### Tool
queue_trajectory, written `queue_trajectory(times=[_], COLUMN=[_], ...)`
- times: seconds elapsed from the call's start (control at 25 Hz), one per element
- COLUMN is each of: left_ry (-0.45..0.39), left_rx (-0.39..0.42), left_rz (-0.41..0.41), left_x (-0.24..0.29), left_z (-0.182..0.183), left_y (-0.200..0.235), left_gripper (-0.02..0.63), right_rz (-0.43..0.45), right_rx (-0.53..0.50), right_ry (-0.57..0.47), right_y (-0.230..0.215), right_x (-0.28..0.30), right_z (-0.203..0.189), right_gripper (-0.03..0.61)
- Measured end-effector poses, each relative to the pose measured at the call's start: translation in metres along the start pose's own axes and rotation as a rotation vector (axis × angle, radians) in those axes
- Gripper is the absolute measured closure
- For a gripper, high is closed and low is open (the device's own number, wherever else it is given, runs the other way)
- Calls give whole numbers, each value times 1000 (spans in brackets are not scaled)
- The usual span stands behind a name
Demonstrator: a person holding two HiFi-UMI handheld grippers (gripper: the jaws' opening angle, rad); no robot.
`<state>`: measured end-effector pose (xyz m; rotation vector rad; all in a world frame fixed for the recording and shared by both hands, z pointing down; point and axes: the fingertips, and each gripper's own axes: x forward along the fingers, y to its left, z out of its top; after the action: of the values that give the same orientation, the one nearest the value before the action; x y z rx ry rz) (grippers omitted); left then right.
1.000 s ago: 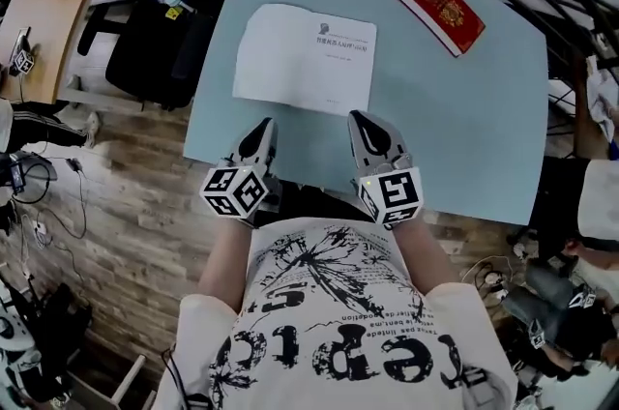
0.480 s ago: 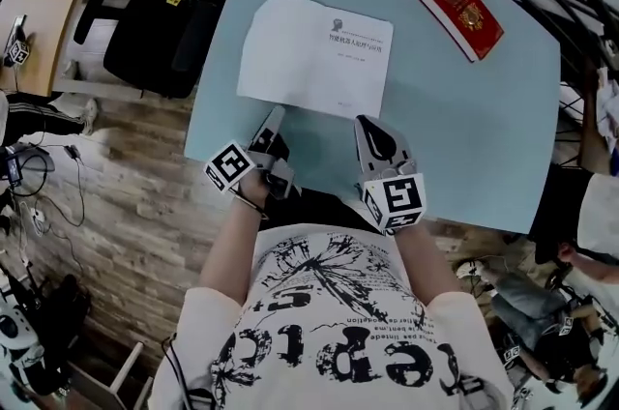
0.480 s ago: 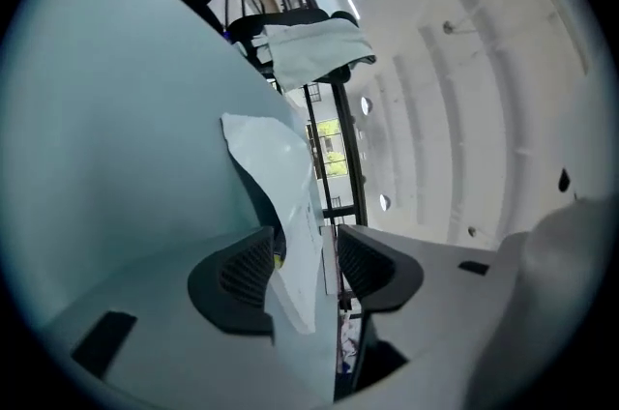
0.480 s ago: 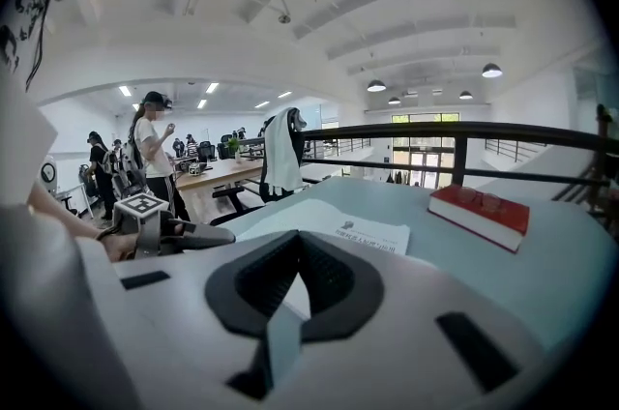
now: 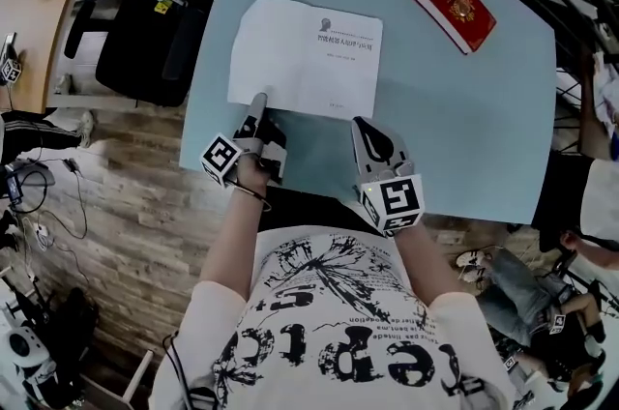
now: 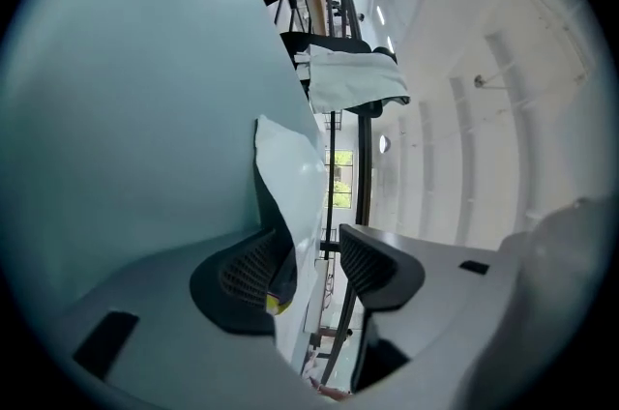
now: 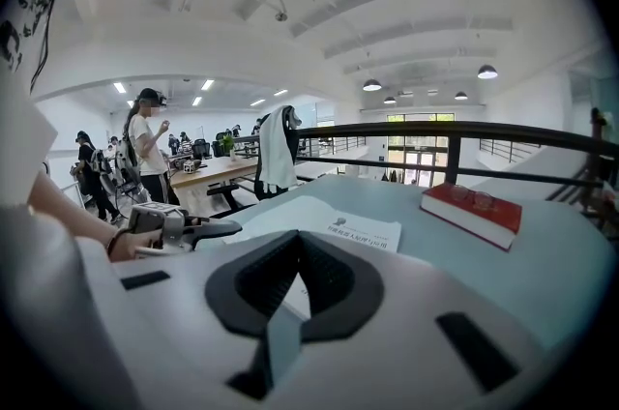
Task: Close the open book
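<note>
Blue table (image 5: 464,128) fills most of the head view. On it lies the open book (image 5: 300,60), flat, with white pages up, toward the left side. A red book (image 5: 450,2) lies shut near the far right corner, well apart from the open one. The left gripper (image 5: 256,103) is turned on its side at the near left corner of the open book. Its jaws are opening, and the edge of a white page stands between them, not squeezed. The right gripper (image 5: 366,130) is just beside the book's near right corner. Its jaws are closed tight with nothing in them.
</note>
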<state>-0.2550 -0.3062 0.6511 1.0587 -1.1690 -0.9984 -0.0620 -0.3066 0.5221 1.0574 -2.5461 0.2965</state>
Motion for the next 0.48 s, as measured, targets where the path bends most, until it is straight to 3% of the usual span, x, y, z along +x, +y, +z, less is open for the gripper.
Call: queue_trajectory(times=[0.16,0.32,0.48], left_ry=[-46,-67,-63], left_rx=[-95,-143,-153], left_rz=[-14,8,-35], left_x=[4,3,-1], left_z=[6,10,8], left_y=[-1,5,-5], left_gripper=[421,562,582], right_rz=[-6,-21,-37], right_rx=[-7,-14,-25], right_ry=[1,0,-8], right_y=[1,-1,-1], right_x=[-1,-4,-9], right_z=[1,3,5], right_gripper=[566,566,566])
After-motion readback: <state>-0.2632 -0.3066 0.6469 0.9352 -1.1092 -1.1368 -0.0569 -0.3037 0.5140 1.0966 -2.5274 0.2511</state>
